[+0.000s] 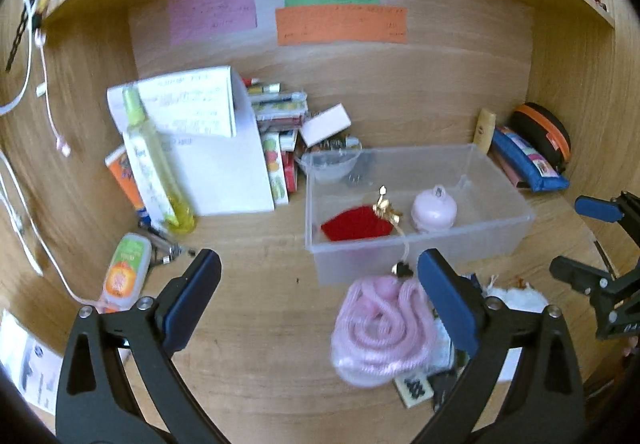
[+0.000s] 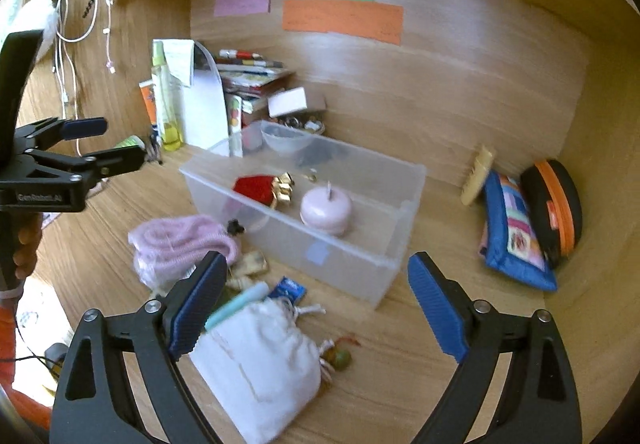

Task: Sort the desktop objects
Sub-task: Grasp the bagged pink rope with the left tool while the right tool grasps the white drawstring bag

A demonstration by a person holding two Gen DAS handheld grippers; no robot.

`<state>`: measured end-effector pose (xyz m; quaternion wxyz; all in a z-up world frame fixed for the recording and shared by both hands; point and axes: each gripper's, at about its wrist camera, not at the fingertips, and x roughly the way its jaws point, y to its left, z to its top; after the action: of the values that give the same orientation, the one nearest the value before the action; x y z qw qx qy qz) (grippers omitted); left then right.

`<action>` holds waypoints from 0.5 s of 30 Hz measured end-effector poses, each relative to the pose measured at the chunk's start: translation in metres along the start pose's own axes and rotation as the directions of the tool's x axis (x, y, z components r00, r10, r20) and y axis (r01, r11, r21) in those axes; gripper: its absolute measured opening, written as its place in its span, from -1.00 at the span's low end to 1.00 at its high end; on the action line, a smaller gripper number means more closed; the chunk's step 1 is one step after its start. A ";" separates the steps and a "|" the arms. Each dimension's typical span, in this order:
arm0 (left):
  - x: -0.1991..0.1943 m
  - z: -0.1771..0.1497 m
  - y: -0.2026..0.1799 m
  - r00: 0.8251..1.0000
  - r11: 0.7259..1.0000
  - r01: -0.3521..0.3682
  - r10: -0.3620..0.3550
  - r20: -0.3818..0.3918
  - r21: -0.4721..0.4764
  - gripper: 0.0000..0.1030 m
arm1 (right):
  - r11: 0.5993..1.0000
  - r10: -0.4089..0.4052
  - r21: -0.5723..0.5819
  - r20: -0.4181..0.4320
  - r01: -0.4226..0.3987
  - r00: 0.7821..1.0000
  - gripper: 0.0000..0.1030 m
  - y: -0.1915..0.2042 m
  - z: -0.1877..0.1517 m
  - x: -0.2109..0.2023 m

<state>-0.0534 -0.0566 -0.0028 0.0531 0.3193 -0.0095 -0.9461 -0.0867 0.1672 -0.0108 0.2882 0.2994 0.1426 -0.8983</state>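
Note:
A clear plastic bin (image 1: 516,222) (image 2: 394,264) sits mid-desk and holds a red pouch (image 1: 356,228) (image 2: 256,187) with a gold clasp and a pink round case (image 1: 434,209) (image 2: 326,209). A coiled pink cable in a bag (image 1: 382,332) (image 2: 180,242) lies in front of the bin. A white drawstring bag (image 2: 260,360) lies near the front. My left gripper (image 1: 320,296) is open and empty, with the pink cable beside its right finger. My right gripper (image 2: 314,304) is open and empty over the white bag.
A yellow spray bottle (image 1: 150,159), a white paper holder (image 1: 224,167) and stacked booklets (image 1: 280,111) stand at the back left. A blue pouch (image 2: 516,236) and a black-orange case (image 2: 554,203) lie at the right wall. Small items (image 2: 288,290) lie by the white bag.

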 end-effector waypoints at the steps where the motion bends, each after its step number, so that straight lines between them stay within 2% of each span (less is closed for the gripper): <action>1: 0.000 -0.004 0.000 1.000 1.000 -0.001 0.001 -0.008 -0.004 0.94 | 1.000 0.000 0.008 -0.009 0.000 1.000 0.76 -0.002 -0.004 0.000; 8: 0.006 -0.031 -0.002 0.998 0.999 0.030 -0.032 -0.061 -0.028 0.94 | 0.999 0.001 0.050 -0.057 0.002 0.998 0.76 -0.006 -0.028 0.002; 12: 0.012 -0.046 -0.011 0.990 0.996 0.089 -0.092 -0.105 -0.033 0.94 | 0.998 0.018 0.069 -0.098 -0.011 0.995 0.76 -0.006 -0.042 0.008; 15: 0.014 -0.055 -0.022 0.983 0.992 0.128 -0.127 -0.130 -0.002 0.94 | 0.996 0.041 0.087 -0.132 -0.030 0.990 0.76 -0.004 -0.052 0.013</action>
<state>-0.0332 -0.0358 -0.0564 -0.0081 0.3806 0.0113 -0.9247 -0.0736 0.1871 -0.0590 0.2811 0.3736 0.1182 -0.8760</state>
